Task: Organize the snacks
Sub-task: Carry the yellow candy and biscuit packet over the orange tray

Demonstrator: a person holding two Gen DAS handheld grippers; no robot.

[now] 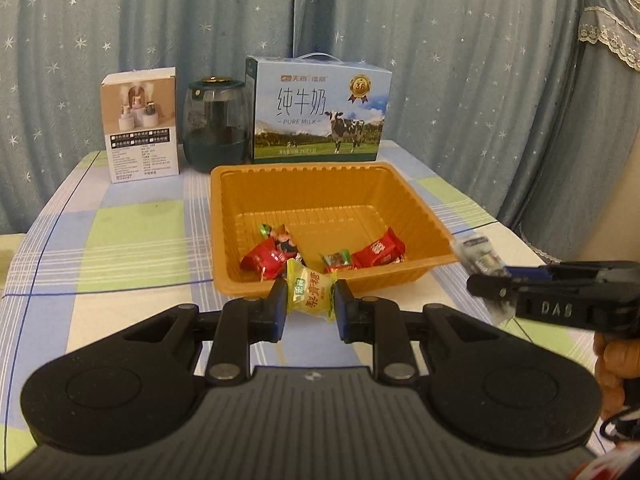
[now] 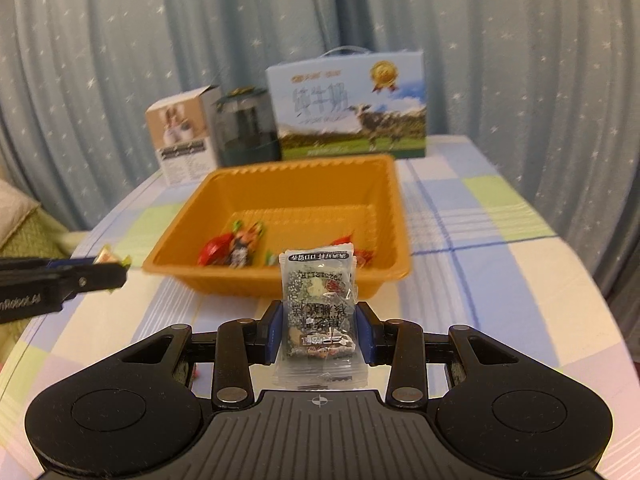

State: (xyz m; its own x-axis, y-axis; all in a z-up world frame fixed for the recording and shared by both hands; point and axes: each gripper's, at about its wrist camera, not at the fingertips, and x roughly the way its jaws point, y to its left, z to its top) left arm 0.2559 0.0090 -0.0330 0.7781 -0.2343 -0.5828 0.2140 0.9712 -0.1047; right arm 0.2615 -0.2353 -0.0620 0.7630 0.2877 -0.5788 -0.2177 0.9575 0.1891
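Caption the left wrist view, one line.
Left hand-held gripper holds yellow candy before orange tray.

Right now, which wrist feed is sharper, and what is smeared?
Left wrist view: crisp, milk box print readable, only the grey packet at right smears. Right wrist view: motion-blurred tray and backdrop, but the packet in its hand-held gripper stays sharp. Both bend edges.

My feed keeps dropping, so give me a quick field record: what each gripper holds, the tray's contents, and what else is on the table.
left gripper: jaws shut on yellow candy, near the tray's front edge
right gripper: jaws shut on clear snack packet, in front of the tray
orange tray: several wrapped snacks, including red packets
behind tray: milk carton, dark jar, small box
surface: checked tablecloth
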